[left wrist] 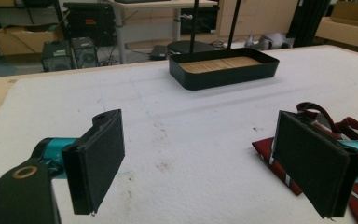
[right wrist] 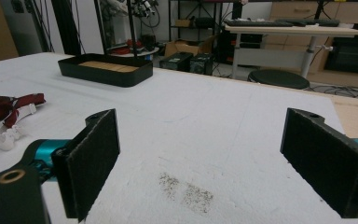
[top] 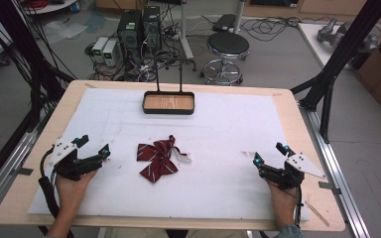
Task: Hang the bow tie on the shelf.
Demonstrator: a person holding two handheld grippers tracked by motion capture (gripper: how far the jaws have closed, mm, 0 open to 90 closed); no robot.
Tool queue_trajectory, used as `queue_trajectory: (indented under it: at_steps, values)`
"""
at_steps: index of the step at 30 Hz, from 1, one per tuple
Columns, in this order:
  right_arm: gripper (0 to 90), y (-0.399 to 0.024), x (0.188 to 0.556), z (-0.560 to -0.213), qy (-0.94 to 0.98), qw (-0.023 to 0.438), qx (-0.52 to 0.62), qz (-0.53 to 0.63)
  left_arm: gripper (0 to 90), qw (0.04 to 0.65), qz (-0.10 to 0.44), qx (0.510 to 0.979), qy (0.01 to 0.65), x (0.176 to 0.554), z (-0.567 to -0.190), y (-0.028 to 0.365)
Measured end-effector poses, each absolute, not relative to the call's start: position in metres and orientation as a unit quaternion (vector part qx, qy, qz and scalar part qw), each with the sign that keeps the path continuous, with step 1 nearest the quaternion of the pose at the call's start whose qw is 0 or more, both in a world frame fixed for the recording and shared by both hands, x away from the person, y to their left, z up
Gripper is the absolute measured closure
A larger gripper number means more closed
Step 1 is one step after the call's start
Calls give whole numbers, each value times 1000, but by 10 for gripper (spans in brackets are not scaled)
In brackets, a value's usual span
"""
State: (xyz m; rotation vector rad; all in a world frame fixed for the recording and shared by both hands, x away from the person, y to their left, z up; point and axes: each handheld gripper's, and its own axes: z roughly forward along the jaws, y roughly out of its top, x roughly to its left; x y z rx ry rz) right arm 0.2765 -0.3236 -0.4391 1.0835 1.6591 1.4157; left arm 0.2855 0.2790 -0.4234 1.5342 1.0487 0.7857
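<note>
Left gripper (top: 93, 147) at the near left of the white mat (top: 218, 193), jaws spread wide with bare mat between them, holding nothing. In the left gripper view (left wrist: 200, 163), right-hand pad just in front of the bow tie's nearest wing, contact not determinable; left-hand pad over bare mat. Right gripper (top: 270, 152) at the near right of the mat, held in a hand (top: 283, 201) entering from the bottom edge. Jaws likewise spread wide and empty; in the right gripper view (right wrist: 214, 158), a patch of dark specks (right wrist: 186, 189) on the mat between the pads. Bow tie (top: 157, 157) lying flat on the mat, centre-left, nearer the left gripper and well apart from the right one. Dark red fabric with thin pale stripes, wings splayed unevenly, one loop raised. White strap piece (right wrist: 5, 135) trailing from the side toward the right gripper. Farther back, black tray (top: 168, 111) with a wooden floor, near the far edge of the mat, upright rods behind it. Beyond the table, a round stool (top: 227, 45) and computer towers (top: 139, 29) on the floor.
</note>
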Motion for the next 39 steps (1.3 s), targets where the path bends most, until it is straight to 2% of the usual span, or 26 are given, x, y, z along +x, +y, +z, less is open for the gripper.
queue_trajectory:
  at_steps: [39]
  values:
    - [108, -322, 277, -439, 642, 347, 416, 543, 171, 531, 318, 654, 435, 285, -425, 273]
